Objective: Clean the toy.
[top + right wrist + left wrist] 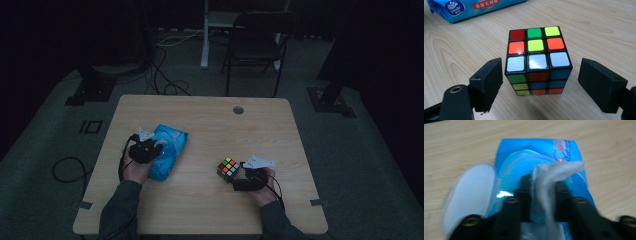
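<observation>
The wipe (554, 173) stood up from the opening of the blue pack (167, 150) near the left edge of the desk (210, 210); it looked thin, soft and damp, so it would probably tear or slip if taken at the tip, and a hold low on the sheet seemed safer. The left gripper (541, 186) had its jaws pinching this wipe, beside the opened white flap (469, 195). The right gripper (541, 82) had its jaws spread around the cube (537, 60) without touching it, near the right front of the desk.

A dim room: grey floor (45, 150), black folding chair (255, 45) beyond the wooden table (210, 125), cables (165, 75) trailing.
</observation>
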Motion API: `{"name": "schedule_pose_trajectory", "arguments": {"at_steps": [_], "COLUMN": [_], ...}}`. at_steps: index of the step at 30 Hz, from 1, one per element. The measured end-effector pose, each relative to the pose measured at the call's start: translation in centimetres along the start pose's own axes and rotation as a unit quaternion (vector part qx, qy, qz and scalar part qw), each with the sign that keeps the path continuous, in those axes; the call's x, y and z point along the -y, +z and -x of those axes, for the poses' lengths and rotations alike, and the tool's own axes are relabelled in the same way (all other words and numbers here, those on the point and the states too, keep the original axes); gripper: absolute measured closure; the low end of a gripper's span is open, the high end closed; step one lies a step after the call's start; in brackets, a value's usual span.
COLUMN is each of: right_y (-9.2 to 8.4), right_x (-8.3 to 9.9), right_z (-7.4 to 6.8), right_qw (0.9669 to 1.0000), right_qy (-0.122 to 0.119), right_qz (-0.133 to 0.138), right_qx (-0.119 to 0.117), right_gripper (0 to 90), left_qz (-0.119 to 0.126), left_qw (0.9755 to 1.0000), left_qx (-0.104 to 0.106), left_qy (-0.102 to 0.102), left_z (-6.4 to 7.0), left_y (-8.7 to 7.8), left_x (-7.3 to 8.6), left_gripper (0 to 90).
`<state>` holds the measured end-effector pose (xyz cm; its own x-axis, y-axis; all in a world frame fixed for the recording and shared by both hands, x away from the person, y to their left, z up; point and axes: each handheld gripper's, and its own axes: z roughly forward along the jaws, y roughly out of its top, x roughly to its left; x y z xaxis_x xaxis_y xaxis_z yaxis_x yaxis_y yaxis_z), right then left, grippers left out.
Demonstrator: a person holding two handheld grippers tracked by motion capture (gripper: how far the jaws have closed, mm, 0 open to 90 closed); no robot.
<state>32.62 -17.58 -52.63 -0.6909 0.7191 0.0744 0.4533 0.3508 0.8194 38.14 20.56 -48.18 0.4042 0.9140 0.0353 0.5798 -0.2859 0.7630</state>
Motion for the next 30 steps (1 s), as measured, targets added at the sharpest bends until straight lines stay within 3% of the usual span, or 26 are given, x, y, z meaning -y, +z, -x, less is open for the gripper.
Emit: {"name": "schedule_pose_trajectory", "arguments": {"at_steps": [1,5,12,15,20,22,24,27,29,30], "right_y": [0.0,0.0,-0.2,-0.2,-0.2,-0.2,-0.3,-0.3,-0.3,-0.3], "right_x": [0.0,0.0,0.0,-0.1,-0.1,-0.1,-0.1,-0.1,-0.1,-0.1], "right_z": [0.0,0.0,0.1,0.0,0.0,0.0,0.0,0.0,0.0,0.0], "right_qw": [1.0000,1.0000,1.0000,1.0000,1.0000,1.0000,1.0000,1.0000,1.0000,1.0000], "right_qy": [0.000,0.000,0.004,0.004,0.002,0.002,0.002,0.002,0.002,0.002], "right_qz": [0.000,0.000,0.007,0.007,0.008,0.009,0.009,0.009,0.009,0.009], "right_qx": [0.000,0.000,0.000,0.000,0.000,0.000,0.000,0.000,0.000,0.000], "right_gripper": [19.9,21.2,22.1,22.3,22.3,22.4,22.4,22.5,22.5,22.5], "left_qz": [-0.003,-0.009,0.028,0.052,0.091,0.094,0.088,0.060,0.035,0.023], "left_qw": [1.0000,1.0000,0.9989,0.9967,0.9910,0.9909,0.9930,0.9979,0.9991,0.9993], "left_qx": [0.000,-0.003,0.037,0.061,0.097,0.094,0.077,0.021,-0.024,-0.030], "left_qy": [0.002,-0.004,-0.012,-0.013,-0.016,-0.016,-0.017,-0.009,0.006,0.008], "left_z": [0.1,0.0,0.3,0.7,1.5,1.4,1.0,0.3,0.1,0.0], "left_y": [0.1,0.2,-1.7,-2.9,-4.9,-5.1,-4.8,-3.7,-2.7,-2.2], "left_x": [0.0,-0.1,-1.4,-2.3,-3.7,-3.8,-3.6,-2.8,-2.1,-1.7], "left_gripper": [67.1,85.3,88.1,88.2,88.1,88.0,87.7,86.8,86.0,85.6]}}
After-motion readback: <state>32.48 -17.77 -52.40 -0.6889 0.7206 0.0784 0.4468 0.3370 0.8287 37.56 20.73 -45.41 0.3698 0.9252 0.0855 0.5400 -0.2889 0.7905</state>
